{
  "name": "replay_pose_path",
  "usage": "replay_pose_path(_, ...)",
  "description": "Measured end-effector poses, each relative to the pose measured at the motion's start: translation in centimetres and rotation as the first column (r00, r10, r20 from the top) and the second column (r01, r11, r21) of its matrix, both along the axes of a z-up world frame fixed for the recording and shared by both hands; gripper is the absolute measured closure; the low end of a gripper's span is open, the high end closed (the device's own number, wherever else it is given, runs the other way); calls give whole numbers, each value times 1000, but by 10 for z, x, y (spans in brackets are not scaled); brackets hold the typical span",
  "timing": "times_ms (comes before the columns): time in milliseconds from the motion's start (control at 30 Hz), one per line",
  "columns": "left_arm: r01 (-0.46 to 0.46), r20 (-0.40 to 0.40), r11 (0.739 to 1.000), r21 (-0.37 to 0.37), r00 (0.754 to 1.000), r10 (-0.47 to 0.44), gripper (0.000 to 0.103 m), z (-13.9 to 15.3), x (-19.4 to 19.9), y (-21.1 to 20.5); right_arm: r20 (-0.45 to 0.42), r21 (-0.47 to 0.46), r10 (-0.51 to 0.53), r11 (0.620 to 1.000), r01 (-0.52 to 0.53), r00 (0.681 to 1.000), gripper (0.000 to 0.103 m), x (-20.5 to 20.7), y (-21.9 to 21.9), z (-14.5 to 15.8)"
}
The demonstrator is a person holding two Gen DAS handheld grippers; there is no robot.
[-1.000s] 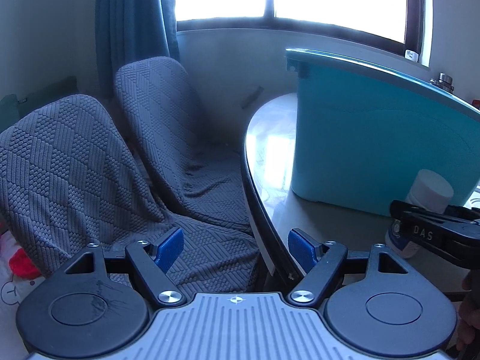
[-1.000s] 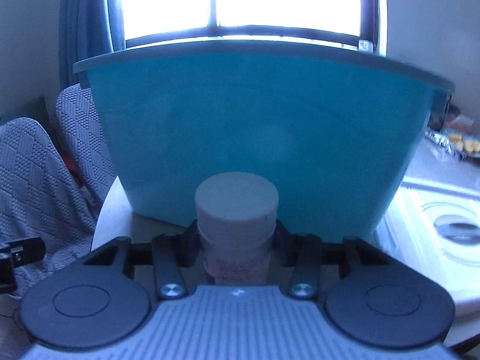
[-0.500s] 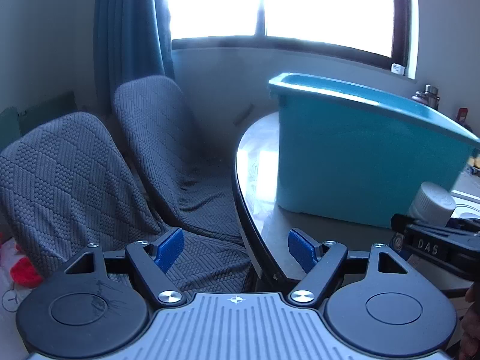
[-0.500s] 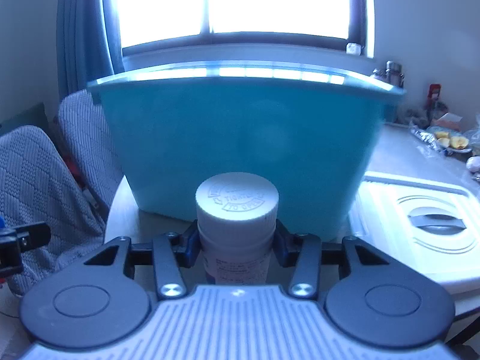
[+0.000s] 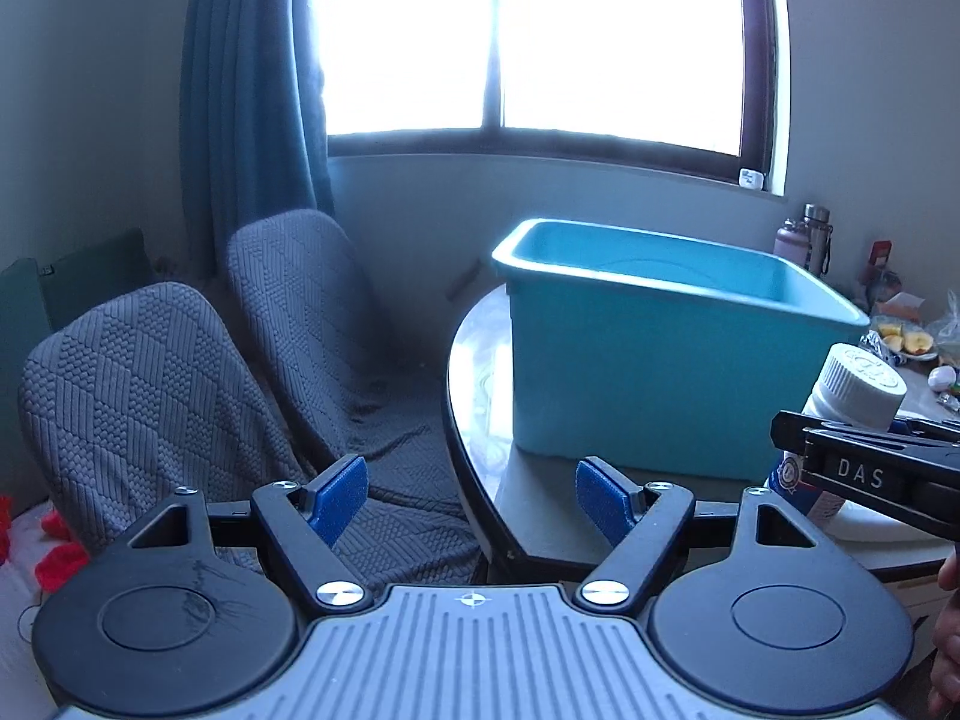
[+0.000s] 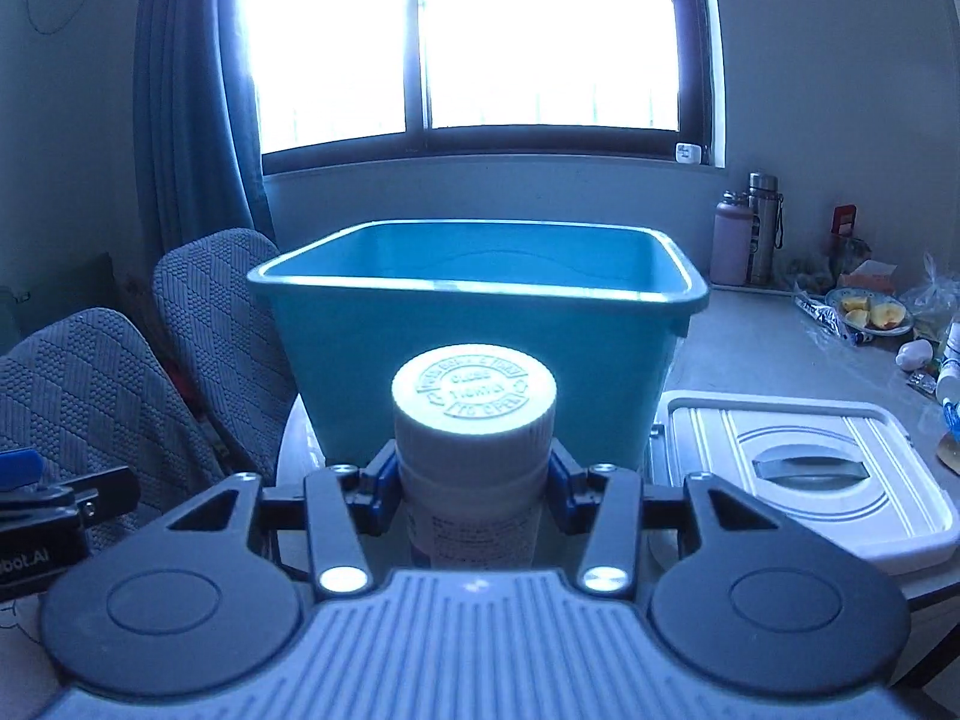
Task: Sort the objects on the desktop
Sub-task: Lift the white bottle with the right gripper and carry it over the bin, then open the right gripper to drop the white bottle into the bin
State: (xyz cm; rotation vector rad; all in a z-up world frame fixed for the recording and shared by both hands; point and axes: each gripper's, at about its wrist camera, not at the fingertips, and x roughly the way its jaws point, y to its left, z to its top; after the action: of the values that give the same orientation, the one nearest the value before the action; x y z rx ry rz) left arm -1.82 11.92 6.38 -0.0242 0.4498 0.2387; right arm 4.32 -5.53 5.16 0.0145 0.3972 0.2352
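My right gripper [image 6: 473, 483] is shut on a white pill bottle [image 6: 474, 420] with a ribbed cap, held upright in front of the teal plastic bin [image 6: 480, 354]. The bottle's cap stands a little below the bin's near rim. In the left wrist view the same bottle [image 5: 855, 396] and the right gripper [image 5: 864, 468] show at the right edge, with the teal bin [image 5: 660, 372] beyond. My left gripper [image 5: 472, 495] is open with nothing between its blue pads, over the table's left edge [image 5: 468, 456].
A white lid with a grey handle [image 6: 804, 468] lies right of the bin. Flasks [image 6: 750, 234], a plate of fruit [image 6: 870, 315] and small clutter fill the far right. Two grey covered chairs [image 5: 180, 396] stand left of the table. A window is behind.
Both grippers have risen and drawn back from the bin, so its open top and inside now show. The bottle stays gripped in the right gripper; the left stays open.
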Motion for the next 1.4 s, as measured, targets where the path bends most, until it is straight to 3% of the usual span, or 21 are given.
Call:
replay_pose_path(367,16,-4,1000,-19,1000,-16,24,25,18,-12,64,19,8,1000,-9,998,55,16,-14,42)
replay_pose_path(767,-41,4,999,-8,999,41,24,52,56,-24,128,57,56,996,-64,990,55,64,-24,77)
replay_pose_path(967,-82,13,997,-2,997,82,24,62,89,-32,122,65,90,993,-99,988,55,111,-30,76)
replay_pose_path(1233,-176,20,983,-54,984,177,24,57,120,-34,71,86,142,985,-148,987,55,171,-31,57)
replay_pose_path(1333,-194,4,979,-60,981,194,24,56,128,-32,68,87,150,984,-156,986,49,184,-30,51)
replay_pose_path(1400,-206,0,977,-51,979,206,24,56,131,-33,59,68,145,987,-148,988,32,189,-27,49)
